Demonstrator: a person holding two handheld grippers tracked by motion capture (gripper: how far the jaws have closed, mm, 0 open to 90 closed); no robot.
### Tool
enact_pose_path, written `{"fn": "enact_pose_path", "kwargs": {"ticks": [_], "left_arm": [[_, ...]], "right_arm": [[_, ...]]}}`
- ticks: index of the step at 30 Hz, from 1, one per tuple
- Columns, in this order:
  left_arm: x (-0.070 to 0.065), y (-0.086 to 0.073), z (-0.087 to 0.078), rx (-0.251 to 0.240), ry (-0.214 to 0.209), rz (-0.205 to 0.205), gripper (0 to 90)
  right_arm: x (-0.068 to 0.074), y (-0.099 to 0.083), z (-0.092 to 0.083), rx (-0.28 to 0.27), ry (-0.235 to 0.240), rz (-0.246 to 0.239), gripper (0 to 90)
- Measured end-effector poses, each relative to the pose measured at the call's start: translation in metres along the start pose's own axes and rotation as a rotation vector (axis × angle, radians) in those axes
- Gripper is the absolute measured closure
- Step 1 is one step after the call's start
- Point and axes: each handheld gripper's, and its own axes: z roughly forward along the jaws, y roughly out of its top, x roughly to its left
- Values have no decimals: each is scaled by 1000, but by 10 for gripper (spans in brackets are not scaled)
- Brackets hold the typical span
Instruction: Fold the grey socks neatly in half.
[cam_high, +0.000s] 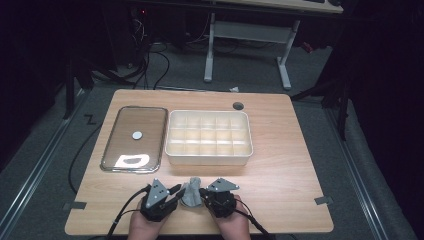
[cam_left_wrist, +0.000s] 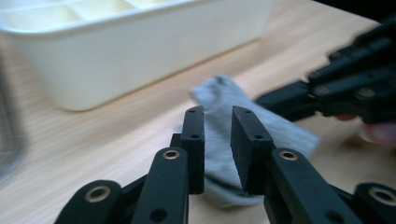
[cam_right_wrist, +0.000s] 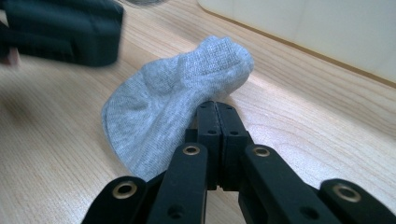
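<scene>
From the high view we count one small grey knit sock (cam_high: 191, 194) at the near edge of the light wooden tabletop (cam_high: 280, 170), between the left hand-held gripper (cam_high: 177, 192) and the right hand-held gripper (cam_high: 203, 192). Behind stand one white plastic compartment box (cam_high: 208, 137) and one glass-topped metal tray (cam_high: 134, 138).

In the left gripper view our left hand-held gripper (cam_left_wrist: 218, 140) stands slightly parted, the sock (cam_left_wrist: 224, 121) between its jaws.

In the right gripper view our right hand-held gripper (cam_right_wrist: 217, 135) is clenched at the sock's (cam_right_wrist: 173, 102) edge.

Grey sock (cam_right_wrist: 173, 102), cream organizer box (cam_high: 209, 137)
</scene>
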Motion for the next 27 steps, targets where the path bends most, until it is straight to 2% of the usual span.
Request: {"fn": "enact_pose_path", "kwargs": {"ticks": [1,3,5,6,17,27], "left_arm": [[4,-2,0,28,30,2,771],[10,-7,6,117,59,6,788],[11,-11,13,173,59,-2,792],[7,-13,18,194,53,15,794],[-4,-12,22,189,10,22,794],[-12,-10,23,177,-1,36,797]], "right_arm": [[0,0,0,1,0,1,900],[0,-1,0,1,1,-2,899],[0,-1,0,3,1,2,898],[1,-1,-1,2,0,5,890],[4,3,-5,-5,-8,-18,892],[12,8,-7,-8,-30,-58,892]]}}
